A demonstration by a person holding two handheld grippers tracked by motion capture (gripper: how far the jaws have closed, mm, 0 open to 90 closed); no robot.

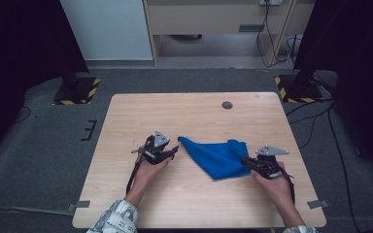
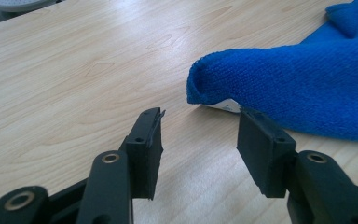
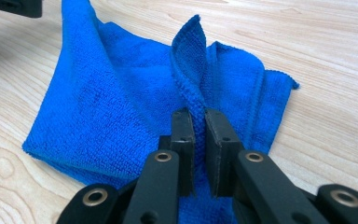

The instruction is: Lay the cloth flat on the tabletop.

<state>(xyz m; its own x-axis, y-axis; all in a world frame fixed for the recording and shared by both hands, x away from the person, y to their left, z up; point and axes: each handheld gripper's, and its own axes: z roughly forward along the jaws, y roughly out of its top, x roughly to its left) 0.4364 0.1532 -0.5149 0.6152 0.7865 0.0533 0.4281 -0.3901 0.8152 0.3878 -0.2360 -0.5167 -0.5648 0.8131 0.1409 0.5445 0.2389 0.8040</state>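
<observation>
Cloth (image 3: 121,107): blue terry microfibre, nubby, matt. Table (image 1: 189,116): pale wood-grain laminate, smooth, slight sheen. Gripper pads (image 2: 144,149): black, matt.

Blue cloth (image 2: 303,88) cut off at right edge beyond the white label (image 2: 226,106), itself half tucked under its fold.

The far half of the pale wooden table (image 1: 194,109) lies open — only a small round grey cap (image 1: 227,105) sits there; mid-table, the crumpled blue microfibre cloth (image 1: 218,156) blocks passage between the hands.
</observation>
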